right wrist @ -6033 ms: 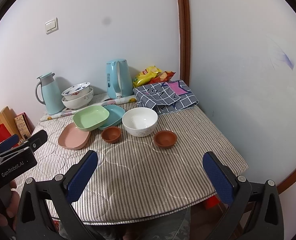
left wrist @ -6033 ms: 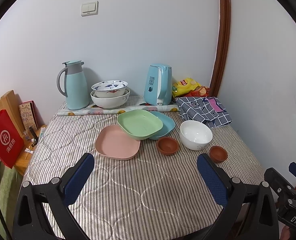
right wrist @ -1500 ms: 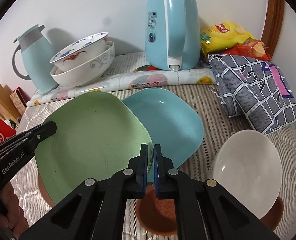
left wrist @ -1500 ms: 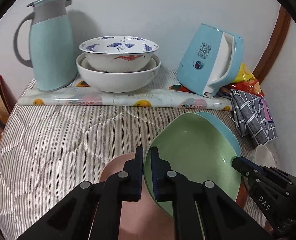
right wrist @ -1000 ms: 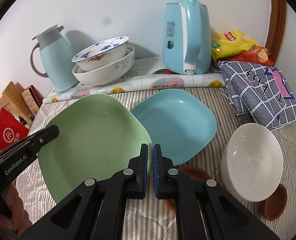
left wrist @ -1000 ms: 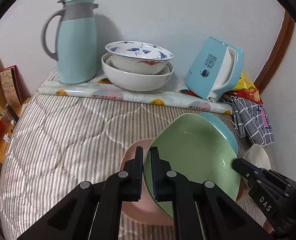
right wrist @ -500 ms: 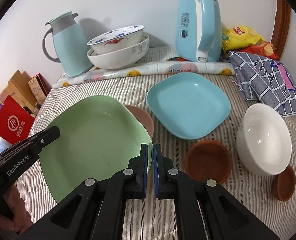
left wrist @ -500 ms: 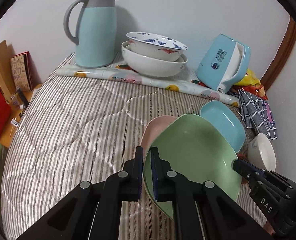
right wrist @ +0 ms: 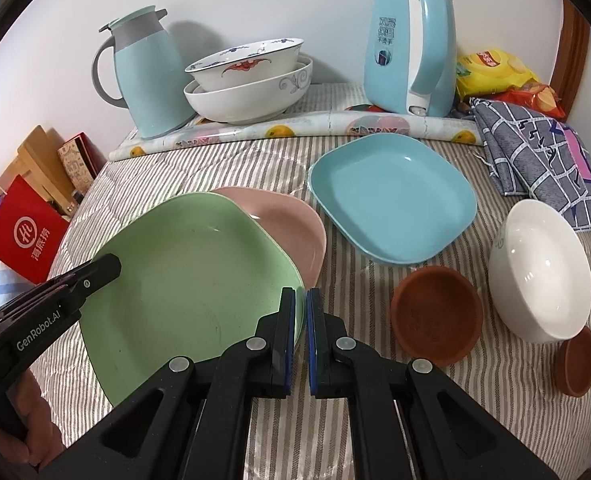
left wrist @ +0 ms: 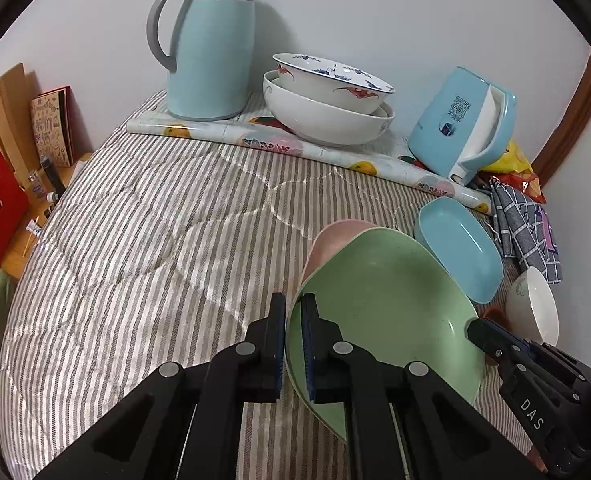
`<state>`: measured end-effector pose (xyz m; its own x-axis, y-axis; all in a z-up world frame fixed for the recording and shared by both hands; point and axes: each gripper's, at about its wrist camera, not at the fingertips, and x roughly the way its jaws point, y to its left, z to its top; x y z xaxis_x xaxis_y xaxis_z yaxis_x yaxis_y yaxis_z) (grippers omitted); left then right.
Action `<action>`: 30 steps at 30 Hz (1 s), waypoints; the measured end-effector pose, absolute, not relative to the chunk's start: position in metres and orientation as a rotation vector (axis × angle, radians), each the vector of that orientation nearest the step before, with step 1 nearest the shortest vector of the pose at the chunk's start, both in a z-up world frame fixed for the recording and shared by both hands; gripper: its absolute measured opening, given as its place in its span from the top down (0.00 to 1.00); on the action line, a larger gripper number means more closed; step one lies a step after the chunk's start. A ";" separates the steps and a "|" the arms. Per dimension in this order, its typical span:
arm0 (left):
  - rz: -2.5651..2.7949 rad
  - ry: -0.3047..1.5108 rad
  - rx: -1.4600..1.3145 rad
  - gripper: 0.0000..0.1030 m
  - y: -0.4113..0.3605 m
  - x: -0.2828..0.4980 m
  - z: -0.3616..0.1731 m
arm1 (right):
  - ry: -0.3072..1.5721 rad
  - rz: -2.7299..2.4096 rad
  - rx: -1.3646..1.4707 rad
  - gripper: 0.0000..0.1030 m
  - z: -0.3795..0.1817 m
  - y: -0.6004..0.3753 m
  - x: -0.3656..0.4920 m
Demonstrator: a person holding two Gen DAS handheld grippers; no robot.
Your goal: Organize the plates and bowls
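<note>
Both grippers are shut on the green plate (left wrist: 387, 304), also in the right wrist view (right wrist: 183, 280). My left gripper (left wrist: 293, 320) grips its left rim, my right gripper (right wrist: 300, 312) its right rim. The plate hangs tilted above the pink plate (right wrist: 291, 224), which lies on the striped cloth and shows partly in the left wrist view (left wrist: 335, 240). The blue plate (right wrist: 391, 196) lies flat to the right. A white bowl (right wrist: 539, 276), a large brown saucer (right wrist: 435, 316) and a small brown saucer (right wrist: 579, 360) sit at the right.
At the back stand a teal thermos jug (left wrist: 211, 44), two stacked white bowls (left wrist: 327, 104), a blue kettle (right wrist: 411, 48) and a rolled printed mat (right wrist: 295, 128). A checked cloth (right wrist: 535, 152) and snack bags (right wrist: 491, 68) lie back right. A red bag (right wrist: 23, 232) stands off the left edge.
The green plate, held by both grippers, has moved left off the blue plate and now hangs over the pink plate. The blue plate is fully uncovered.
</note>
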<state>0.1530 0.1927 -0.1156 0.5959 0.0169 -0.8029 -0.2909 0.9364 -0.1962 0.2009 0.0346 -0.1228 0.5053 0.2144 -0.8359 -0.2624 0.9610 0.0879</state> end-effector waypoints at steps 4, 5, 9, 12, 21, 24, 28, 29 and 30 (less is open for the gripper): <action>0.183 0.926 -0.326 0.92 0.194 0.163 -0.120 | 1.004 0.286 -0.057 0.95 -0.125 0.036 0.211; 0.185 0.928 -0.328 0.92 0.195 0.166 -0.122 | 1.006 0.284 -0.057 0.95 -0.126 0.036 0.214; 0.191 0.941 -0.323 0.92 0.194 0.174 -0.130 | 1.023 0.275 -0.076 0.95 -0.134 0.039 0.223; 0.193 0.946 -0.325 0.92 0.194 0.177 -0.135 | 1.029 0.267 -0.095 0.95 -0.138 0.041 0.228; 0.184 0.946 -0.330 0.92 0.195 0.184 -0.143 | 1.028 0.267 -0.101 0.93 -0.144 0.044 0.241; 0.175 0.945 -0.336 0.91 0.196 0.185 -0.144 | 1.026 0.268 -0.102 0.91 -0.145 0.045 0.246; 0.165 0.961 -0.326 0.90 0.194 0.185 -0.145 | 1.017 0.271 -0.112 0.91 -0.145 0.047 0.250; 0.161 0.974 -0.329 0.86 0.194 0.185 -0.146 | 1.017 0.272 -0.110 0.91 -0.145 0.047 0.250; 0.159 0.983 -0.333 0.82 0.193 0.186 -0.147 | 1.015 0.274 -0.108 0.91 -0.145 0.046 0.250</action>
<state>0.1857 0.1935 -0.1473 0.5481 -0.0181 -0.8362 -0.2800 0.9381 -0.2038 0.2496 0.0463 -0.1449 0.4965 0.1759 -0.8500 -0.2757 0.9605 0.0377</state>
